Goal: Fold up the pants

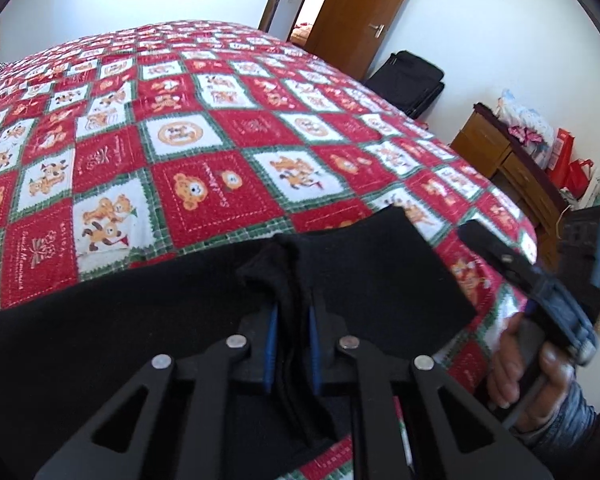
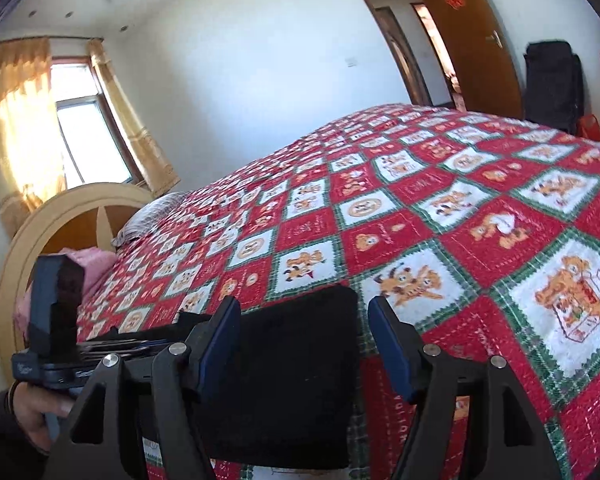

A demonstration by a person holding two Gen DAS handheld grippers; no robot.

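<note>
Black pants [image 1: 148, 320] lie across the near edge of a bed with a red, white and green patchwork quilt [image 1: 220, 128]. My left gripper [image 1: 293, 320] is shut on a bunched fold of the pants, held between its blue pads. In the right wrist view the pants' end [image 2: 300, 368] hangs over the bed edge. My right gripper [image 2: 304, 320] is open, its blue-padded fingers on either side of that end, not touching it. The right gripper also shows in the left wrist view [image 1: 540, 288], held in a hand at the right.
A wooden door [image 1: 364, 12], a black suitcase [image 1: 412, 80] and a wooden cabinet [image 1: 512, 168] with red bags stand beyond the bed. The headboard [image 2: 60, 232], pillows and a curtained window [image 2: 76, 120] are on the left in the right wrist view.
</note>
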